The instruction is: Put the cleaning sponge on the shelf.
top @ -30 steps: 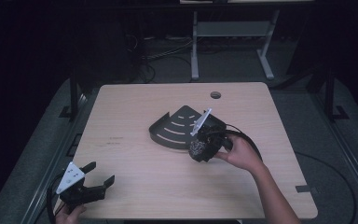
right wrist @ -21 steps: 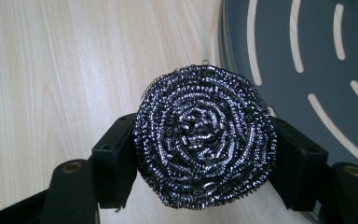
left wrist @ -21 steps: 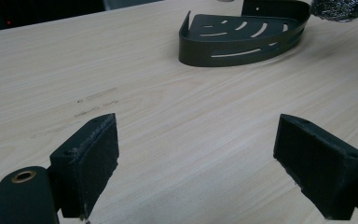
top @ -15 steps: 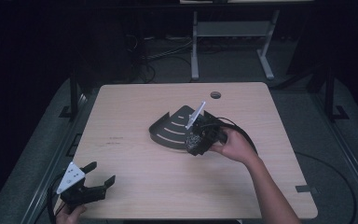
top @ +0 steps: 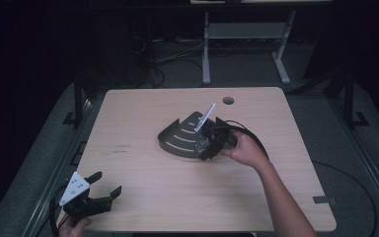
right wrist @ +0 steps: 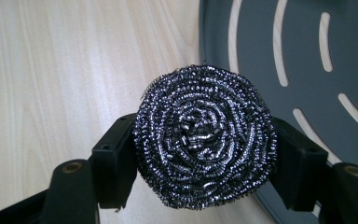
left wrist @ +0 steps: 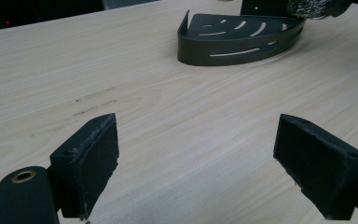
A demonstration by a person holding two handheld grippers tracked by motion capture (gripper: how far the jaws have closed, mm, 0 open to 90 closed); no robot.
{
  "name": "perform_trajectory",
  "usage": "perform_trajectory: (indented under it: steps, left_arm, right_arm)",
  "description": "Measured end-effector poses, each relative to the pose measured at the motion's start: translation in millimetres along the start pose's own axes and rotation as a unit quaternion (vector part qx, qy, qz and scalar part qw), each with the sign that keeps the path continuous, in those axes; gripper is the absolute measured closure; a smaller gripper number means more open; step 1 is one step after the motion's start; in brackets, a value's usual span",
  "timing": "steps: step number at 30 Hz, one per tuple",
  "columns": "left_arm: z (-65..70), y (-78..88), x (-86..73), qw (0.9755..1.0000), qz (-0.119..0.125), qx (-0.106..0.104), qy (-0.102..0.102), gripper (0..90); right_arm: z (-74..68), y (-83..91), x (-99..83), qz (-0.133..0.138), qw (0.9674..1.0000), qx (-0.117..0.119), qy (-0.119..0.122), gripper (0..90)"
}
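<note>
A round steel-wool scourer [right wrist: 205, 137] sits squeezed between the two black jaws of my right gripper [right wrist: 204, 158], which is shut on it. In the high view this gripper [top: 203, 147] hangs over the near right rim of a dark slotted corner tray [top: 180, 136], with the scourer [top: 201, 145] a small glint at its tip. The tray's slotted floor [right wrist: 307, 60] lies just beyond the scourer, to its right. My left gripper [top: 102, 190] rests at the table's near left corner, jaws wide open and nothing between them; the left gripper view has the tray [left wrist: 237, 39] far ahead.
The wooden table [top: 143, 113] has a cable hole [top: 228, 100] at the back right. A black cable [top: 249, 136] loops behind the right hand. A white desk frame [top: 246, 34] stands beyond the table in the dark.
My right gripper has moved left and slightly forward with the scourer, from beside the tray to over its rim. The left gripper has stayed put.
</note>
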State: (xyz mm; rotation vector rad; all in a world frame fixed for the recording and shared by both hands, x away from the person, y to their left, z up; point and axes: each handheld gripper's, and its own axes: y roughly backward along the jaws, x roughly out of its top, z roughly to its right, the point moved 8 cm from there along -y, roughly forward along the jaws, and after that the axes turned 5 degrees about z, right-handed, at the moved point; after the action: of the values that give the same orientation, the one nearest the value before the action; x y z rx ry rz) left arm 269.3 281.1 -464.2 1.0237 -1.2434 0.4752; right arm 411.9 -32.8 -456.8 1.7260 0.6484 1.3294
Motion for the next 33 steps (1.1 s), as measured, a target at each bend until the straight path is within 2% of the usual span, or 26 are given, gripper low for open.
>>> perform_trajectory:
  steps: [9,20,23,28,33]
  left_arm:
    - [0.1,1.0,0.2,1.0000,0.000,0.001,-0.002,13.2]
    - [-1.4,1.1,0.0,1.0000,0.001,0.002,0.001,13.3]
    - [-1.0,1.4,0.8,1.0000,0.003,0.002,-0.001,13.3]
    - [-1.3,1.1,-0.3,1.0000,0.001,0.002,0.000,13.3]
    - [-2.9,2.3,-0.5,1.0000,0.001,0.004,-0.003,13.3]
  right_arm:
    - [8.1,-0.1,6.8,-0.012,0.9999,-0.007,0.000,31.7]
    - [18.4,7.2,25.5,0.004,1.0000,-0.002,-0.002,31.7]
    - [22.2,4.6,25.2,-0.004,0.9999,-0.010,-0.006,31.7]
    - [26.6,-1.6,25.0,-0.016,0.9998,-0.006,-0.008,31.7]
    - [33.9,-0.9,28.6,-0.011,0.9998,-0.008,-0.015,31.7]
